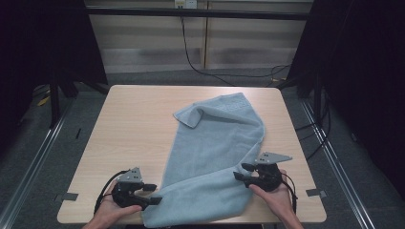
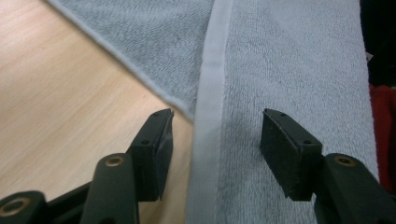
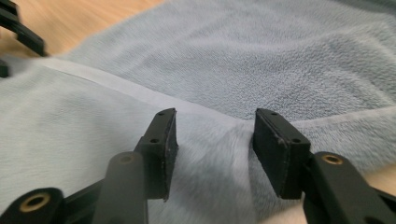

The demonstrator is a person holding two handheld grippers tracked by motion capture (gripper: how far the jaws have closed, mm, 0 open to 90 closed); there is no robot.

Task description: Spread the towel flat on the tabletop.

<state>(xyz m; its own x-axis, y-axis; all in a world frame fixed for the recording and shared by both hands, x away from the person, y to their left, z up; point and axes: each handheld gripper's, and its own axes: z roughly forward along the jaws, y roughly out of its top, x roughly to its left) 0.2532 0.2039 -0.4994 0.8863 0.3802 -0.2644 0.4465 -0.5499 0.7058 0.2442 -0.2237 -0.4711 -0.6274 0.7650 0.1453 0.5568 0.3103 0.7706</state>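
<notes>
A light blue towel (image 1: 215,152) lies loosely folded on the wooden table (image 1: 129,124), one far corner turned over. My left gripper (image 1: 154,193) is at the towel's near left corner, held in a hand. In the left gripper view it (image 2: 217,116) stands open, with the towel's pale hem (image 2: 208,74) running between the jaws and untouched by the pads. My right gripper (image 1: 241,171) is at the towel's near right edge. It (image 3: 215,114) is open too, over a raised fold of towel (image 3: 280,56). The left gripper's jaws (image 3: 21,32) show farther off.
The table's near edge lies just under both hands. Bare wood spreads to the left and behind the towel. Dark curtains, metal floor rails (image 1: 43,143) and a black cable (image 1: 191,57) surround the table. Something red (image 2: 383,126) shows past the towel's edge.
</notes>
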